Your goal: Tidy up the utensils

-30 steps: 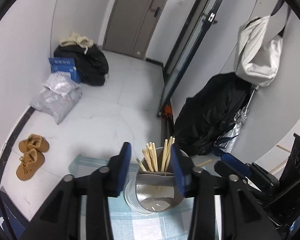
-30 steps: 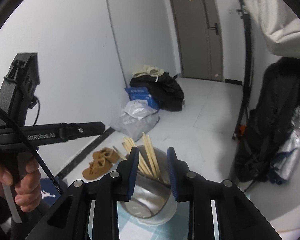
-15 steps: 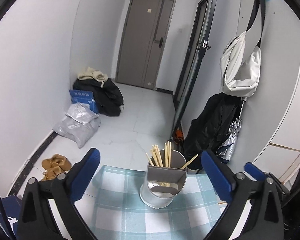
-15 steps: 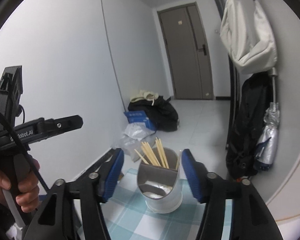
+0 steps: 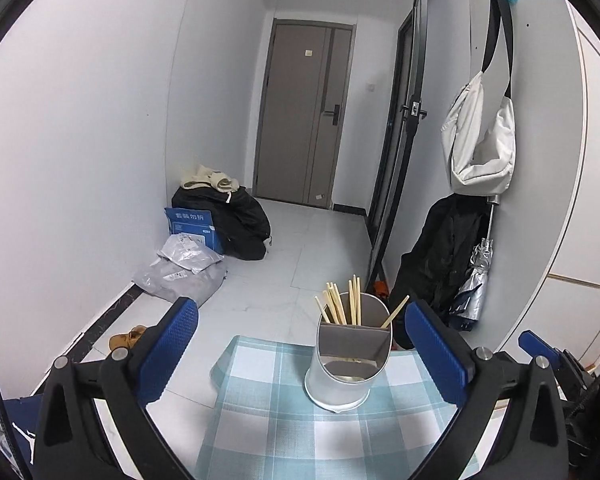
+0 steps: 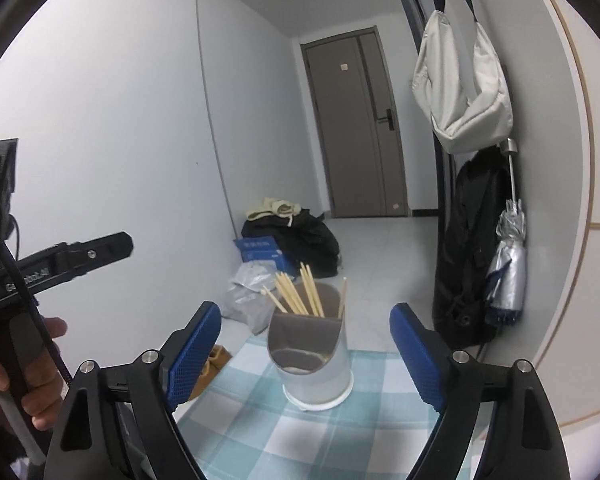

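Left wrist: left gripper (image 5: pixel 300 344) released, jaws wide and just been opening, nothing pressed between them. Holder (image 5: pixel 350 356) stands upright on the checked bench (image 5: pixel 260 420), ahead and slightly right of centre. Chopsticks (image 5: pixel 342 306) lean in its rear compartment, probably to keep them upright and together; front compartment looks empty.

Right wrist: right gripper (image 6: pixel 305 356) also released, jaws just been opening. Holder (image 6: pixel 314 356) sits ahead between the pads, touching neither. Hand (image 6: pixel 24 376) at far left carries the other gripper.
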